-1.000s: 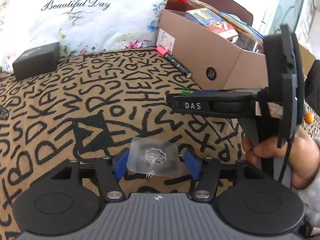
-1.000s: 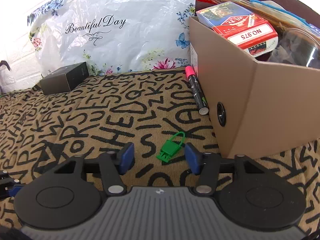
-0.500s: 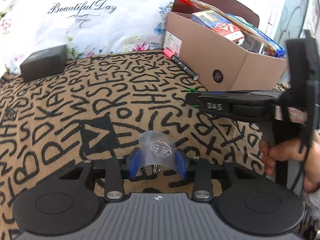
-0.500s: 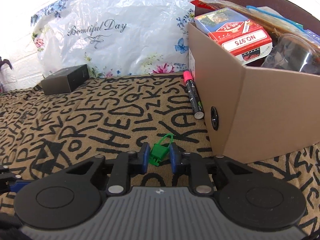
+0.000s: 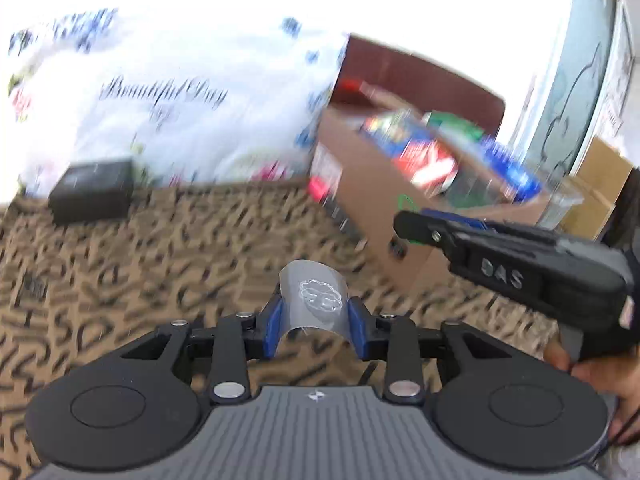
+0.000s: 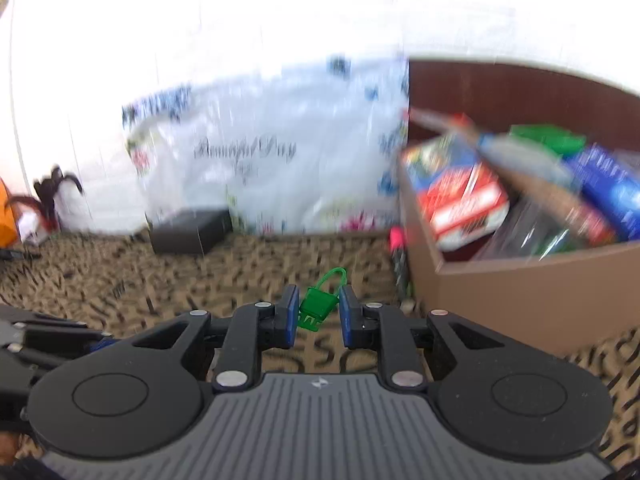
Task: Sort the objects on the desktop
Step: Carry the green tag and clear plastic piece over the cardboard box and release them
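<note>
Both carry loads above the surface, the left gripper (image 5: 314, 320) clamped on a clear sticker (image 5: 316, 298), the right gripper (image 6: 319, 316) on a green tag (image 6: 316, 306); dropping them into the cardboard box (image 6: 532, 300) seems next.

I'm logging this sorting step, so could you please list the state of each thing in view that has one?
Left tongs: shut on the clear plastic sheet.
Clear plastic sheet: bowed into an arch, held off the cloth.
Right tongs: shut on the green clip.
Green clip: held, loop pointing away.
Cardboard box: open-topped, filled with packets.
Pink-capped marker: capped, lying beside the box.
Black box: closed, resting on the cloth.
</note>
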`<state>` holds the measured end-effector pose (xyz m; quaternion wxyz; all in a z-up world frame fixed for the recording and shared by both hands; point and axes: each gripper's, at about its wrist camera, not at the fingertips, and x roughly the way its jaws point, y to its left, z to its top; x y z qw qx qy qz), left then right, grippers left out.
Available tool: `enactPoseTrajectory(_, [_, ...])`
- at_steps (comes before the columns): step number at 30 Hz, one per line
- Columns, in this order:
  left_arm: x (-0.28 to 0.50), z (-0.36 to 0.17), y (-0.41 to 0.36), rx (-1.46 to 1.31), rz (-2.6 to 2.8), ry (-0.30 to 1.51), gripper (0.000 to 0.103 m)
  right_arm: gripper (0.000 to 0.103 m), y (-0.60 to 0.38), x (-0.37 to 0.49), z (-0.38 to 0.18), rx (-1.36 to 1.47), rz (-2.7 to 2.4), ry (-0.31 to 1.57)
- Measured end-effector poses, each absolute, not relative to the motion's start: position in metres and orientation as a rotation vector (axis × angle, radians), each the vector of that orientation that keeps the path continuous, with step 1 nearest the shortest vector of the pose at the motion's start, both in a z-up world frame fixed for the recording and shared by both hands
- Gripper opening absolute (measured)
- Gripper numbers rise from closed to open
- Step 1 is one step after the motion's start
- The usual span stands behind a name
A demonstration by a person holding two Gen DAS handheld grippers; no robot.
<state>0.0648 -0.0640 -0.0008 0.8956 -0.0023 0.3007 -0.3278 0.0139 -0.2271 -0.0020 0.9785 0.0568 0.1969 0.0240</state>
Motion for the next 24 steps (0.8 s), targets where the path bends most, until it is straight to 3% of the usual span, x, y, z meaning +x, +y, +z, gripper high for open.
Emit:
enactPoseTrajectory(11, [0.083,0.059,-0.146,-0.099,-0.798,0.529,0.037,0.020,-0.309,-0.015,0.062,0.118,-0.093,0.199])
enactPoseTrajectory(24, [0.104,0.038,-0.236,-0.056,-0.858,0.570,0.037,0.020,-0.436,-0.023,0.054,0.136,-0.381,0.179])
